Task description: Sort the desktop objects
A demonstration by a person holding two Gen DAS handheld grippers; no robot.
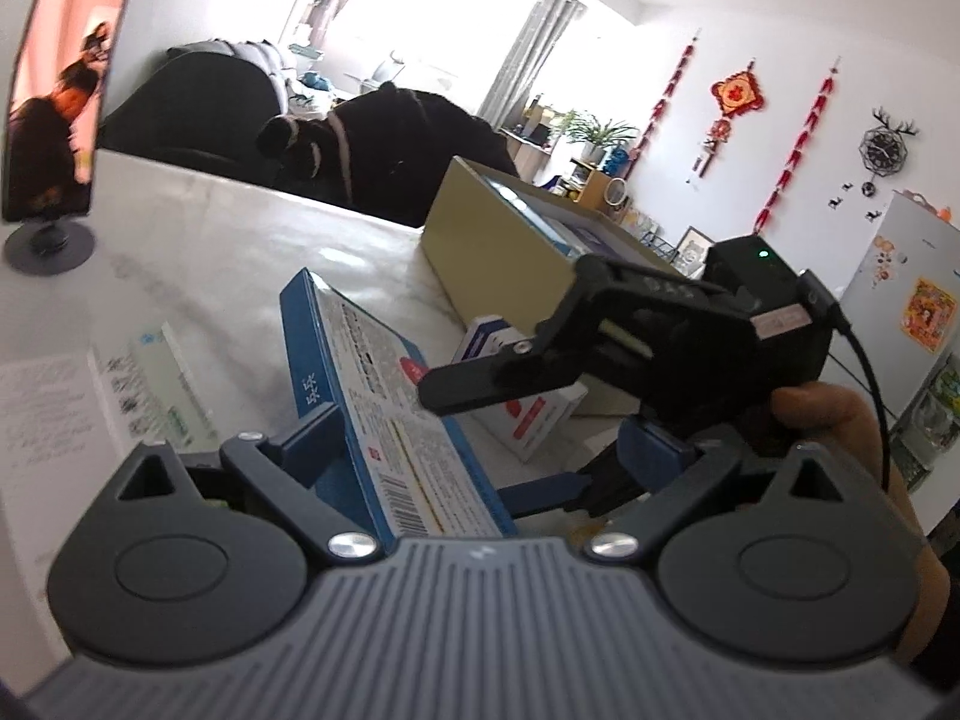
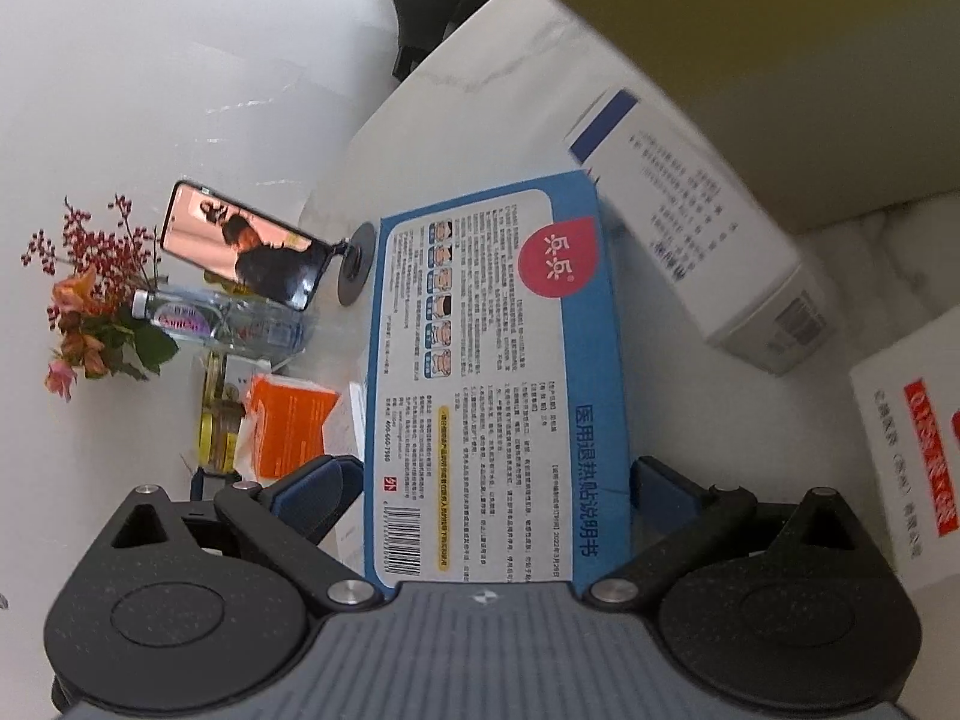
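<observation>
A flat blue medicine box [image 1: 384, 396] with a white printed panel and a barcode lies between the fingers of my left gripper [image 1: 444, 468]. The same blue box [image 2: 498, 372] fills the right wrist view, held between the fingers of my right gripper [image 2: 486, 480]. Both grippers grip it from opposite sides. My right gripper's black body shows in the left wrist view [image 1: 660, 336], held in a hand, just right of the box. The box is tilted above the white table [image 1: 240, 252].
An open olive cardboard box [image 1: 504, 240] stands behind. Two white medicine boxes lie near it [image 2: 708, 240] [image 2: 912, 456]. A phone on a stand [image 1: 60, 102], a paper sheet [image 1: 48, 420], a water bottle [image 2: 222, 318], flowers [image 2: 96, 300] and an orange pack [image 2: 288, 420] lie left.
</observation>
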